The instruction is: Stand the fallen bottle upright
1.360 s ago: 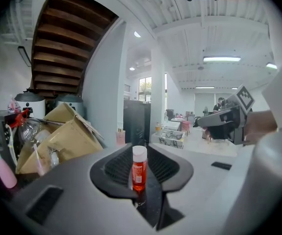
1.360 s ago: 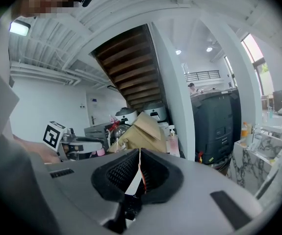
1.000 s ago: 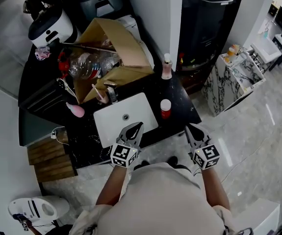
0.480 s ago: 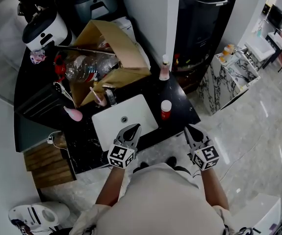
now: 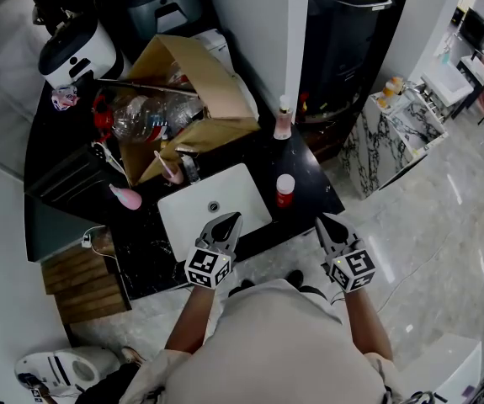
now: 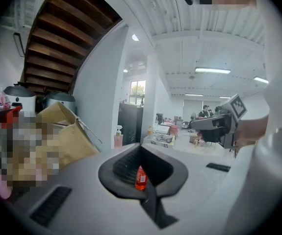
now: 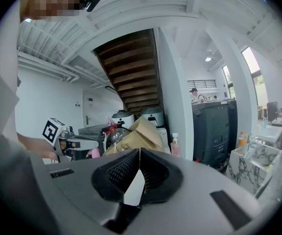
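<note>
Left gripper (image 5: pixel 233 220), right gripper (image 5: pixel 326 224): fingers (image 6: pixel 123 168) closed, empty | Pink bottle (image 5: pixel 128 196): lying on tabletop (image 5: pixel 309 171) left of sink (image 5: pixel 174 204), well apart | Risk: rounded body likely rolls away if pinched off-centre.

Shows blk, pale-speckled countertop (image 5: pixel 309 171) round a wht sink (image 5: pixel 188 215). Red body w/ wht cap on small bottle (image 5: pixel 284 188); pale pink w/ wht pump on pump bottle (image 5: pixel 284 118); solid pink on lying bottle (image 5: pixel 128 195). Tan-brown on cardboard box (image 5: pixel 199 74). Wht w/ dark band on cooker (image 5: pixel 77 50). Grey shells, blk pads, blk-&-wht square markers on left gripper (image 5: pixel 235 218) & right gripper (image 5: pixel 322 222). Wht stone w/ dark veins on side cabinet (image 5: pixel 393 141).
</note>
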Action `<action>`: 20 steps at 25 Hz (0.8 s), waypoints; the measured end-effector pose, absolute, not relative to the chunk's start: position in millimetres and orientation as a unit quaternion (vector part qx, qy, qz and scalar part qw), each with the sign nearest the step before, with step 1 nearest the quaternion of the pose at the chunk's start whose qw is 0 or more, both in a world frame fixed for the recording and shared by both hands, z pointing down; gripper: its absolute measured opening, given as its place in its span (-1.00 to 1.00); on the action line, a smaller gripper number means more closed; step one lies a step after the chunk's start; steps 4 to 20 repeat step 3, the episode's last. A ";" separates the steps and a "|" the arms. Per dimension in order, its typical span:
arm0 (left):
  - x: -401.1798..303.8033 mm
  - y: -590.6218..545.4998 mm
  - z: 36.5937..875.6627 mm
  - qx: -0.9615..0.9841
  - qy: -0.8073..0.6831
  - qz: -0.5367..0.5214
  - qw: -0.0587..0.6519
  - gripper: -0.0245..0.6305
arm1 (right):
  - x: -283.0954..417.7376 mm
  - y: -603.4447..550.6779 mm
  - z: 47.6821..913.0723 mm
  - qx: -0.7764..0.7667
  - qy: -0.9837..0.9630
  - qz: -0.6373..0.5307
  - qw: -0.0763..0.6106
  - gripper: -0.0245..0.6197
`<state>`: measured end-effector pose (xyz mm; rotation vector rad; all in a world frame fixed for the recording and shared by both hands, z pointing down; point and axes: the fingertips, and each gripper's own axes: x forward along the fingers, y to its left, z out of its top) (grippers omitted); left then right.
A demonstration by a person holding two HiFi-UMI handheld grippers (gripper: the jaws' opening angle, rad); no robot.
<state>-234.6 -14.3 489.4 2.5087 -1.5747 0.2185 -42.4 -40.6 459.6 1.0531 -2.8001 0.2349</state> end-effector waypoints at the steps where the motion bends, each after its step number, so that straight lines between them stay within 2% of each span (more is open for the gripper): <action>1: -233.7 -15.1 489.3 0.842 -0.528 0.074 0.086 -0.91 | -41.5 -41.3 459.3 0.350 -0.931 0.078 0.070 -0.82; 20: -232.1 -16.7 489.2 0.842 -0.527 0.074 0.086 -0.91 | -39.7 -42.7 458.7 0.350 -0.931 0.077 0.070 -0.82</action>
